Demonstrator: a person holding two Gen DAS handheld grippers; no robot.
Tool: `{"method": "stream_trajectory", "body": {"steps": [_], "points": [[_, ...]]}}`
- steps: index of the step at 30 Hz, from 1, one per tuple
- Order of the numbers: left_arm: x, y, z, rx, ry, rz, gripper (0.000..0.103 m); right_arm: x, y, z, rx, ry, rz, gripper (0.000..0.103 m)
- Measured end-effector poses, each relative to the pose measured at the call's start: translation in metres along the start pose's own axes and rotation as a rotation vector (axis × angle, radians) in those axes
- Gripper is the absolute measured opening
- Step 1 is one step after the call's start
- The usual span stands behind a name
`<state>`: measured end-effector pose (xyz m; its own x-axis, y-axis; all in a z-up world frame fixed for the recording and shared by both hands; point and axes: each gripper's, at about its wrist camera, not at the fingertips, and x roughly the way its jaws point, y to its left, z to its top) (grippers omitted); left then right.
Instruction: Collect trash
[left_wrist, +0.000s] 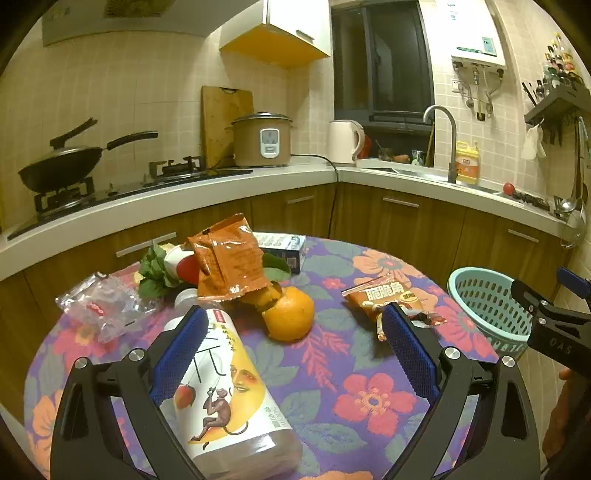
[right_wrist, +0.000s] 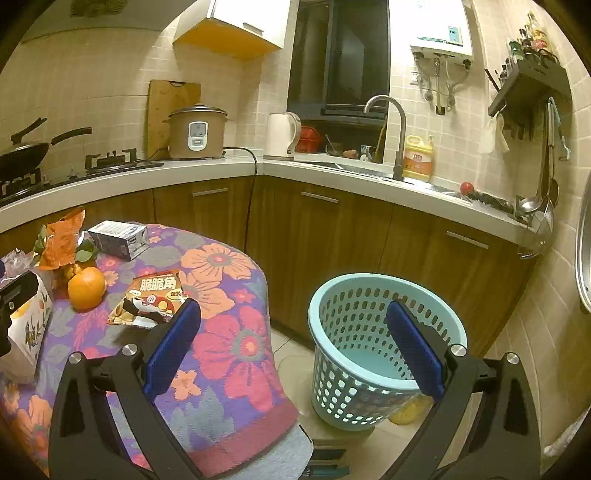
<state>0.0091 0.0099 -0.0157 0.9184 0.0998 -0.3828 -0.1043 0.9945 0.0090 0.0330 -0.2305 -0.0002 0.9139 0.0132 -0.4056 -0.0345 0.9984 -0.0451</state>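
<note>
From the left wrist, the left gripper (left_wrist: 295, 332) stands wide with nothing pressed between its pads; the tea bottle (left_wrist: 229, 387) lies on its side at the near edge of the table (left_wrist: 369, 424), its long axis running away from the claw, cap end toward the middle of the table, and its body just beside the left pad, whether touching I cannot tell; this hand is plainly the nearer to it. The label shows large Chinese characters, a monkey, a peach and a face in a moon; the smaller print is too fine to read. Ahead sit an orange (left_wrist: 290, 314), an orange foil packet (left_wrist: 229, 258), a crumpled clear wrapper (left_wrist: 99, 306) by the left edge, and a snack bag (left_wrist: 391, 299) printed 脆脆角, lying near the right pad's tip. The basket (left_wrist: 487, 306) stands off the table's right edge.

From the right wrist, the right gripper (right_wrist: 295, 343) is likewise wide and empty, poised past the table's right edge; the basket (right_wrist: 384, 350) lies to the right, partly behind the right pad, the snack bag (right_wrist: 151, 299) ahead and left, just beyond the left pad; a small carton (right_wrist: 118, 238) rests at the far edge, its print illegible.
</note>
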Motion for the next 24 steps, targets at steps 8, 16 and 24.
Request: {"method": "stream_trajectory", "body": {"steps": [8,16,24], "points": [[-0.0002,-0.0001,-0.0004,-0.003,0.001,0.001,0.092,-0.0009,-0.0015,0.0003,0.009,-0.003,0.006,0.096],[-0.0002,-0.0005,-0.0006,-0.006,0.002,0.001,0.092,-0.0005,-0.0005,0.0011,0.009,-0.003,0.008,0.096],[-0.0005,0.0006,-0.0019,-0.009,0.003,-0.001,0.092,-0.001,0.0008,0.0024,0.011,-0.007,0.01,0.096]]}}
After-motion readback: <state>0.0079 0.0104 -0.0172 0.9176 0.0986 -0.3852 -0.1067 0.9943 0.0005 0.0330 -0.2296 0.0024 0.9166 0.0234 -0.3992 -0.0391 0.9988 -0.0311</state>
